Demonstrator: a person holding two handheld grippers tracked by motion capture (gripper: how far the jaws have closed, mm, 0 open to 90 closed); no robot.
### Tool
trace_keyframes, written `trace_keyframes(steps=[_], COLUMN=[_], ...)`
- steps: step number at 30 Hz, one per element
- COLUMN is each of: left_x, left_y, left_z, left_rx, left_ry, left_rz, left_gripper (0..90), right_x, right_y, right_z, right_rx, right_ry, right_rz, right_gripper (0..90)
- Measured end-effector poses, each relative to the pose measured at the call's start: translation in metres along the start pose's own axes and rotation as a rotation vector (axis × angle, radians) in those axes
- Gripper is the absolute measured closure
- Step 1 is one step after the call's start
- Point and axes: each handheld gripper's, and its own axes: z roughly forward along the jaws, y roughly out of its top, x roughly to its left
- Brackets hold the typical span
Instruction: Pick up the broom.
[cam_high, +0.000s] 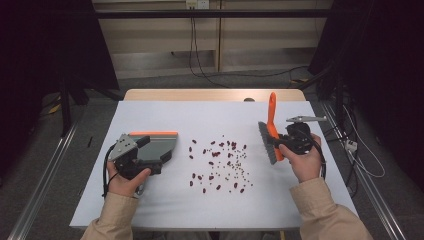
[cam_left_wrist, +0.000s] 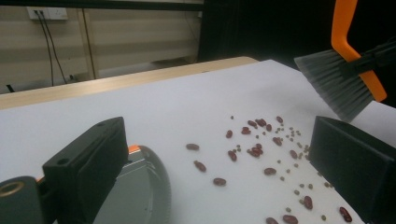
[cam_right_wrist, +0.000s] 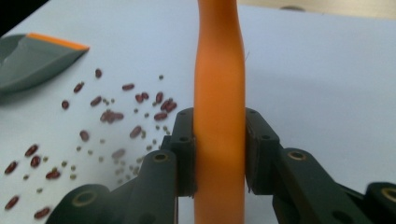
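Brush sits right of centre in the high view, orange handle pointing toward the top of the frame, grey bristles facing left toward the beans. Right gripper has its jaws closed narrow on the orange handle, pads pressing both sides. Dustpan, grey with an orange edge, lies left of centre on the white worktop, its mouth facing right. Left gripper is at the dustpan's near end; in the left gripper view the jaws stand wide, the left one over the dustpan; whether they clamp it I cannot tell. Beans, dark red ones mixed with small pale ones, are scattered mid-frame between dustpan and brush.
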Motion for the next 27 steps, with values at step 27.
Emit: trace_keyframes(steps=[27], left_x=[0.012], left_y=[-0.014], left_z=[-0.005], left_rx=[0.020], left_ry=[0.000], left_rz=[-0.023], left_gripper=[4.7], right_x=[-0.005], right_y=[-0.006], right_z=[0.051], right_rx=[0.056], right_ry=[-0.082], right_rz=[-0.018], right_gripper=[69.4])
